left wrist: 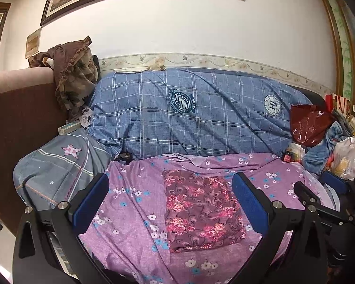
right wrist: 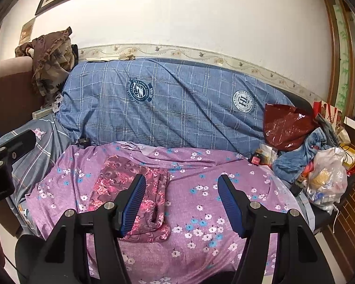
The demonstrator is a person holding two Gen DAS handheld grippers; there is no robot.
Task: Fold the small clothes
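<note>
A small maroon garment with pink flowers [left wrist: 201,210] lies folded into a flat rectangle on the purple flowered sheet [left wrist: 130,213]. It also shows in the right wrist view [right wrist: 151,189], left of centre. My left gripper [left wrist: 170,203] is open and empty, its blue pads either side of the garment and above it. My right gripper [right wrist: 182,203] is open and empty, its left pad over the garment's right part. The right gripper also shows at the right edge of the left wrist view [left wrist: 319,189].
A blue plaid quilt [left wrist: 189,111] lies along the back wall. A grey starred pillow [left wrist: 57,172] sits at the left. A red bag [left wrist: 309,125], denim cloth [left wrist: 324,146] and a white plastic bag [left wrist: 347,158] pile at the right. Brown cloth [left wrist: 71,78] hangs on the headboard.
</note>
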